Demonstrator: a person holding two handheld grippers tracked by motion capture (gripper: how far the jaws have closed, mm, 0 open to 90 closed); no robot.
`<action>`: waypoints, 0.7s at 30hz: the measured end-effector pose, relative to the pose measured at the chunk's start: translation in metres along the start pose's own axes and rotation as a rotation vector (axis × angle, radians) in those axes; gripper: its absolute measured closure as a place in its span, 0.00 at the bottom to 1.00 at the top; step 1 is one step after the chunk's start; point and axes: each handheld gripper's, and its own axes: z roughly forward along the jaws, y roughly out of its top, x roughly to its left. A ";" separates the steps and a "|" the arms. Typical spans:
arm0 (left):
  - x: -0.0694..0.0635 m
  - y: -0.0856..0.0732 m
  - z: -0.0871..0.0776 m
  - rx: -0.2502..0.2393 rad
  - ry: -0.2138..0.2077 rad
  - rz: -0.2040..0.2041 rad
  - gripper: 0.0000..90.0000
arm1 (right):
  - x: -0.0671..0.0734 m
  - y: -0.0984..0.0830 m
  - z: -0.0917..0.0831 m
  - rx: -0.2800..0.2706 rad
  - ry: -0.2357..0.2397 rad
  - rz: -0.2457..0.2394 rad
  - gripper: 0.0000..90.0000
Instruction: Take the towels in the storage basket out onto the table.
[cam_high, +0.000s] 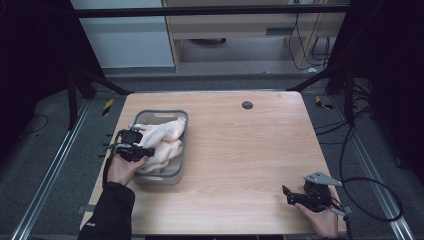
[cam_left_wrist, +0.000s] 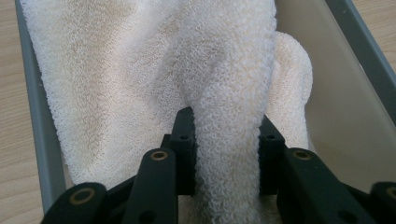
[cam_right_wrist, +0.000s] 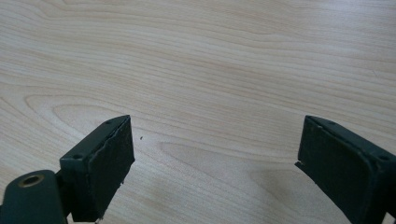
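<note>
A cream terry towel (cam_high: 165, 140) lies bunched in a grey plastic basket (cam_high: 183, 150) on the left half of the table. My left gripper (cam_high: 145, 150) reaches into the basket from its near-left side. In the left gripper view its jaws are shut on a thick raised fold of the towel (cam_left_wrist: 229, 140), and both pads press into the cloth. At the near right corner of the table my right gripper (cam_high: 290, 196) rests low above the wood. Its jaws stand wide open over bare tabletop (cam_right_wrist: 215, 93) with nothing between them.
The wooden table (cam_high: 250, 150) has a small dark round cap (cam_high: 247, 105) near its far edge. A black cable (cam_high: 370, 200) loops off the right edge by my right hand. Dark frame posts and floor rails flank both sides of the table.
</note>
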 end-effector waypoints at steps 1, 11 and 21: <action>0.000 0.000 -0.001 -0.004 -0.002 0.002 0.76 | 0.000 0.000 0.000 0.000 0.000 0.000 0.12; -0.001 0.004 -0.024 -0.096 -0.007 0.011 0.78 | 0.000 0.000 0.000 0.000 0.000 0.001 0.12; -0.002 0.013 -0.055 -0.196 -0.018 0.013 0.79 | 0.000 0.000 0.000 0.000 0.001 -0.004 0.12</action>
